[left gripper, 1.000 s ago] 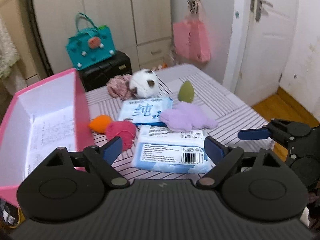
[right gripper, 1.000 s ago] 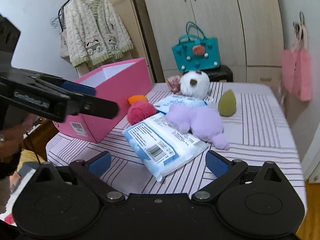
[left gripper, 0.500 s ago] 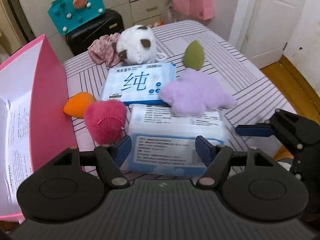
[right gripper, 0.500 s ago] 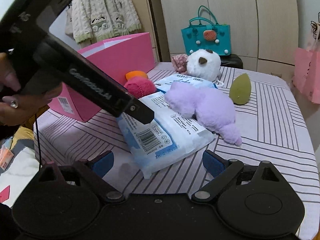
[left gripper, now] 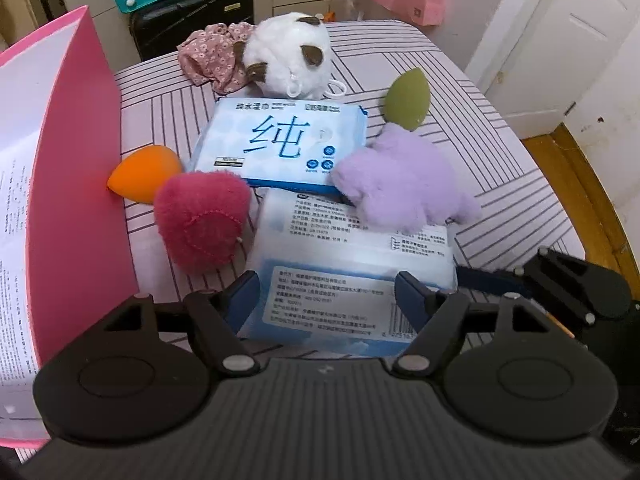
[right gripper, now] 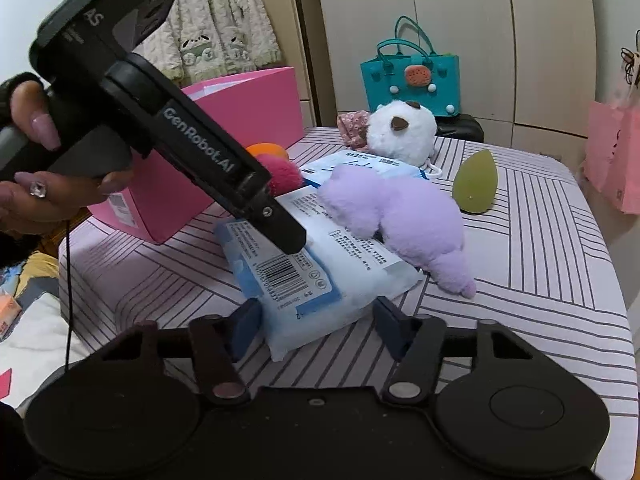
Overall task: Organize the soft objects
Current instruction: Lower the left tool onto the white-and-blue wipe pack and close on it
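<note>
A near pack of wet wipes (left gripper: 340, 280) lies label-up on the striped table; it also shows in the right wrist view (right gripper: 312, 276). My left gripper (left gripper: 326, 300) is open with its fingers either side of the pack's near end. My right gripper (right gripper: 316, 324) is open around the pack's corner. A purple plush (left gripper: 400, 184) lies partly on the pack. Beyond are a second wipes pack (left gripper: 280, 144), a red pom-pom (left gripper: 200, 220), an orange sponge (left gripper: 144, 172), a green sponge (left gripper: 406, 100), a white plush ball (left gripper: 288, 56) and a floral scrunchie (left gripper: 212, 56).
An open pink box (left gripper: 80, 168) stands at the table's left, also in the right wrist view (right gripper: 256, 108). Behind the table are a black case (left gripper: 192, 12), a teal bag (right gripper: 408, 72) and cupboards. A door and wooden floor lie to the right.
Both grippers have moved forward and down onto the near wipes pack, from hovering short of it to straddling it. The objects on the table have not moved.
</note>
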The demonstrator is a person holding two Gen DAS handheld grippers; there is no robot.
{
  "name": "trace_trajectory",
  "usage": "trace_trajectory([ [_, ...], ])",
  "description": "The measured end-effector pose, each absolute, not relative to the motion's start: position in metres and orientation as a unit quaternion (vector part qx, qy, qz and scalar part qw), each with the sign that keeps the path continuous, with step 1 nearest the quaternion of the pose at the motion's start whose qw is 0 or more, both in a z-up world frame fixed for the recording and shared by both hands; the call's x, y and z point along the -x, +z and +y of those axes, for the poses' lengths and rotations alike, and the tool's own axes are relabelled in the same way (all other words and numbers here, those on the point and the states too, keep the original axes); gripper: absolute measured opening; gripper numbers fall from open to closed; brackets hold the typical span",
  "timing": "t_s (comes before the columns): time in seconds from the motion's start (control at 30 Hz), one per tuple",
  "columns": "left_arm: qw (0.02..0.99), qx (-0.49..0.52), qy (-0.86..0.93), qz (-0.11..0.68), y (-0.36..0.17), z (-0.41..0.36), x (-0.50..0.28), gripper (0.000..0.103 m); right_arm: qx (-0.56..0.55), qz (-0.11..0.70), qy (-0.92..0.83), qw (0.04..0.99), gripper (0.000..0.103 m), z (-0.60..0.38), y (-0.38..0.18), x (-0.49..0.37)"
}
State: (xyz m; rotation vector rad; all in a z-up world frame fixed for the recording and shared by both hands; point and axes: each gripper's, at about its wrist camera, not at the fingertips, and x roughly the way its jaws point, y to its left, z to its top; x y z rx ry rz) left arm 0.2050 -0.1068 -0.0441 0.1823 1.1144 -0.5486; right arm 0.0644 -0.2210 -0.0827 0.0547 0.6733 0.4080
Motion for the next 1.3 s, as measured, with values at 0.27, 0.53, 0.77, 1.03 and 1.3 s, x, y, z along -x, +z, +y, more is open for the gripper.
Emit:
trace_trajectory([
  [0.27, 0.816, -0.065, -0.231, 0.526, -0.051, -0.101, -0.213, 0.078, -0.086, 0.320, 0.205, 0.921, 0.034, -0.248, -0.088, -0.060],
  [0.53, 0.817, -0.033, -0.234, 0.527, -0.060, -0.099, -0.209, 0.078, -0.089, 0.335, 0.222, 0.911, 0.024, -0.256, -0.085, -0.058],
  [0.77, 0.813, -0.011, -0.246, 0.528, -0.057, -0.095, -0.199, 0.064, -0.093, 0.348, 0.229, 0.904, 0.030, -0.256, -0.084, -0.058],
  [1.03, 0.797, 0.030, -0.243, 0.552, -0.059, -0.081, -0.191, 0.047, -0.118, 0.381, 0.202, 0.894, 0.051, -0.278, -0.076, -0.071],
  [1.3, 0.809, 0.049, -0.236, 0.537, -0.060, -0.076, -0.198, 0.047, -0.166, 0.422, 0.186, 0.872, 0.053, -0.287, -0.069, -0.102],
])
